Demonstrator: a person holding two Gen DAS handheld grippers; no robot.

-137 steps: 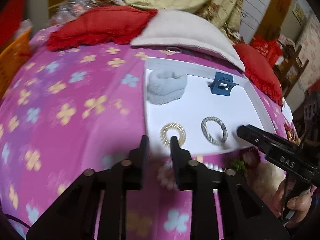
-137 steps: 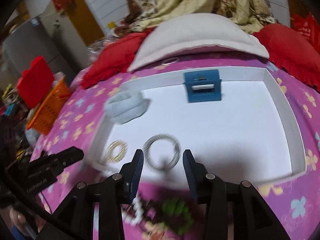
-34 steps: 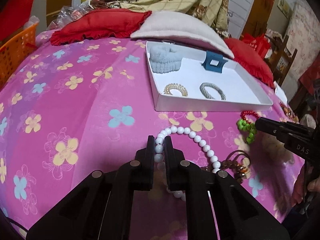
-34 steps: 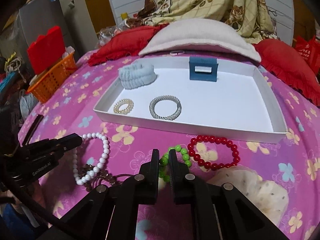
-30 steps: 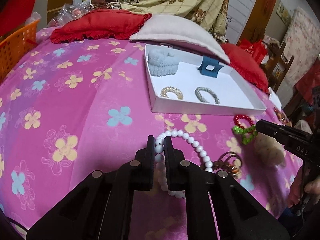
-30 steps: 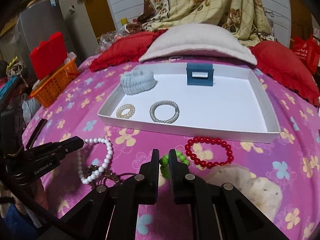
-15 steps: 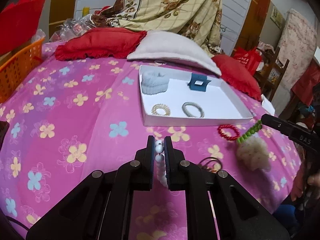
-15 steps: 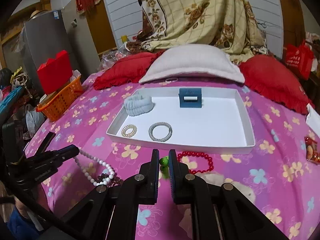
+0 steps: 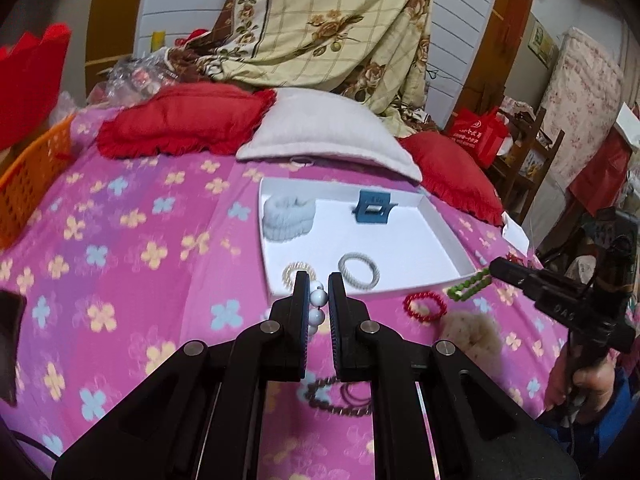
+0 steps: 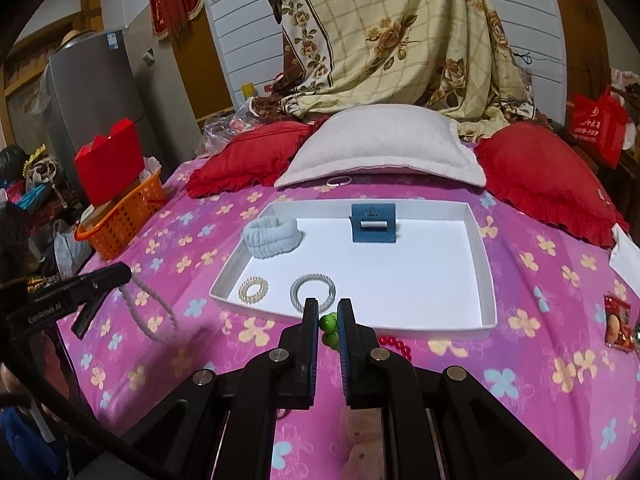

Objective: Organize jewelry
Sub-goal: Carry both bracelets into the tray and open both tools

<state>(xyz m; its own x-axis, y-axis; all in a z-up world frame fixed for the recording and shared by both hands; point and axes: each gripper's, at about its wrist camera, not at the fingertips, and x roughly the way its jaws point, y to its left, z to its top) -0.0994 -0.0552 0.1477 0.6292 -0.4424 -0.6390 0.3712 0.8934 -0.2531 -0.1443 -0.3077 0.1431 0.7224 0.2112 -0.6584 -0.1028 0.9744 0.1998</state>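
My left gripper (image 9: 318, 285) is shut on a white bead bracelet (image 9: 318, 300) and holds it above the pink bedspread; the bracelet hangs in a loop in the right wrist view (image 10: 150, 312). My right gripper (image 10: 328, 310) is shut on a green bead bracelet (image 10: 329, 325), which also shows in the left wrist view (image 9: 469, 285), just in front of the white tray (image 10: 482, 248). The tray holds a grey scrunchie (image 10: 272, 237), a blue hair claw (image 10: 373, 224), a gold coil ring (image 10: 253, 289) and a silver bracelet (image 10: 313, 287). A red bead bracelet (image 9: 425, 305) lies on the bedspread.
A brown bead bracelet and dark rings (image 9: 340, 398) lie on the bedspread below my left gripper. A beige fluffy piece (image 9: 472, 334) lies by the red bracelet. Red cushions and a white pillow (image 10: 384, 146) line the back. An orange basket (image 10: 124, 216) stands left.
Both grippers have risen from the bedspread with their bracelets. The white bracelet now hangs free from the left gripper, the green one from the right, closer to the tray's front edge.
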